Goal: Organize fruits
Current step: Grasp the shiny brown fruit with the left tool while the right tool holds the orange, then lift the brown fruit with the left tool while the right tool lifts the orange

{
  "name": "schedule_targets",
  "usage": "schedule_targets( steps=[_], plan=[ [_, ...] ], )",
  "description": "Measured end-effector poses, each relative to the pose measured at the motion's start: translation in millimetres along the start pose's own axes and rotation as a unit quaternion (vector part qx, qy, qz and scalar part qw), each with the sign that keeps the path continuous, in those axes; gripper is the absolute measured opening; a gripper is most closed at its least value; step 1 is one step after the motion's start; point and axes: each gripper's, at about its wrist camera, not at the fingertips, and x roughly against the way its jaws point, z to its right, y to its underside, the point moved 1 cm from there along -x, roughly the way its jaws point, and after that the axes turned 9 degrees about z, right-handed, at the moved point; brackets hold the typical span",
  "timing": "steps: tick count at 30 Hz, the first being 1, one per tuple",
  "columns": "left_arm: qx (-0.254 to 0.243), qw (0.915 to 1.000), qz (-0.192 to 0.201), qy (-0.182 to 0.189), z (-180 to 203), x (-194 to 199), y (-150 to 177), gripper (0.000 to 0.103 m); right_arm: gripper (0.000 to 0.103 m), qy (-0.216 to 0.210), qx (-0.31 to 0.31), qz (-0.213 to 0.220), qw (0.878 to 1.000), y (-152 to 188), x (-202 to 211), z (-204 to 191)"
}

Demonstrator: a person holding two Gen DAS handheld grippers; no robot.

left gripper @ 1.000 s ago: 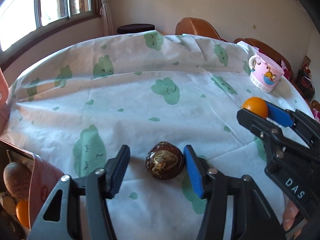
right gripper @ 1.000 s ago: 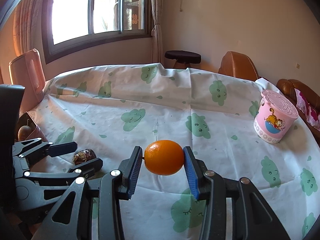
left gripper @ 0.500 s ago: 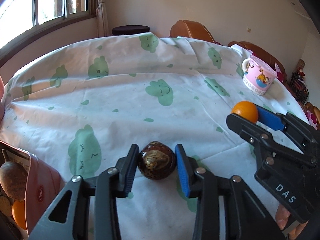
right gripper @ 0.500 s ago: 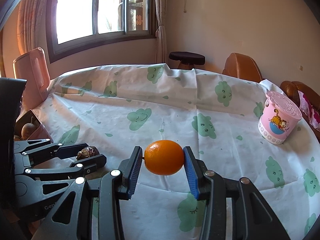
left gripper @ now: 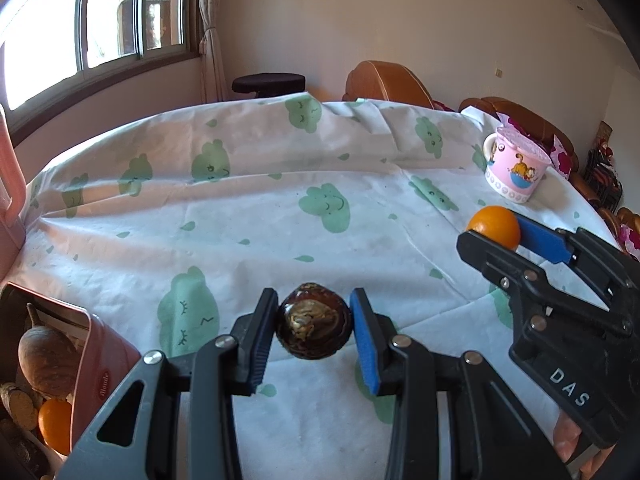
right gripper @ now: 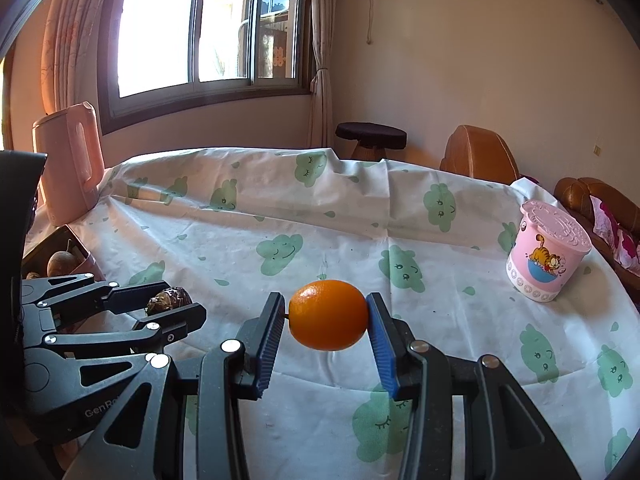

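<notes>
We hold dark wrinkled fruit (left gripper: pixel 313 327) in left gripper (left gripper: pixel 313 334), orange (right gripper: pixel 328 321) in right gripper (right gripper: pixel 327 342), both fingers clamped, above counter (left gripper: pixel 256 216). Risk: round fruit slipping; grippers colliding near pink box (left gripper: pixel 105 364) at near left.

A white tablecloth (right gripper: pixel 320 216) printed with green clouds fills the middle of the frame, a pink lidded cartoon-cat cup (right gripper: pixel 546 256) standing at its right edge, a pink kettle (right gripper: pixel 70 160) at far left, and a dark round stool (right gripper: pixel 371 136) behind, below the window (right gripper: pixel 208 28).
</notes>
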Motion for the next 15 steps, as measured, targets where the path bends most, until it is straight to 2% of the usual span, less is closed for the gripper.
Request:
schedule_targets(
  steps=[15],
  plan=[
    [0.008,0.9994,0.030,-0.013,-3.8,11.6,-0.7,0.039,0.044,0.002,-0.002,0.028,1.000,-1.1,10.7,0.6]
  ],
)
